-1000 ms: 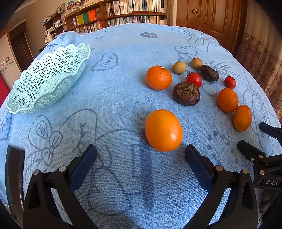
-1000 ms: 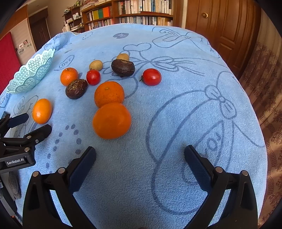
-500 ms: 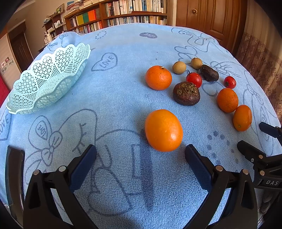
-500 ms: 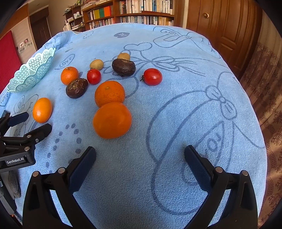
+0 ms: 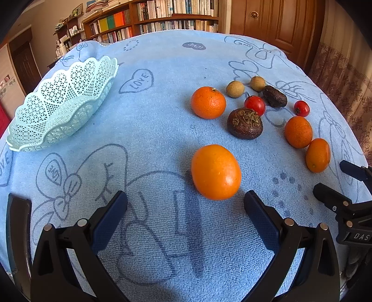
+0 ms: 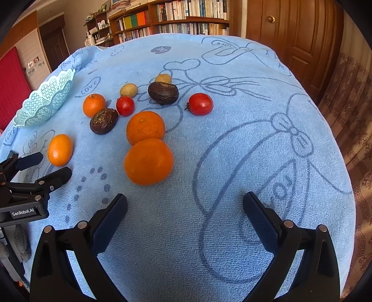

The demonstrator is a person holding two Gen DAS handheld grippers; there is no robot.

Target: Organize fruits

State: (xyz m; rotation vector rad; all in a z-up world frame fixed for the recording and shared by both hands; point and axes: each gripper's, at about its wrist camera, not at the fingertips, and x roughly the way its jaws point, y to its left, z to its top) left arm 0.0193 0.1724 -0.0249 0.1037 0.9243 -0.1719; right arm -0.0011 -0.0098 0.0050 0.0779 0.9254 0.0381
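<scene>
Oval orange (image 5: 215,172), long axis tilted

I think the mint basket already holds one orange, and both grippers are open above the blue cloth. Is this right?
Not quite: the mint basket is empty, as the left wrist view shows. All the fruit lies on the blue cloth. Both the left gripper and right gripper are open.

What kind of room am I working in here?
Most likely a home study or living room. Bookshelves packed with books line the far wall beside a panelled wooden door, and the fruit lies on a table under a blue towel-like cloth printed with hearts and bows.
</scene>
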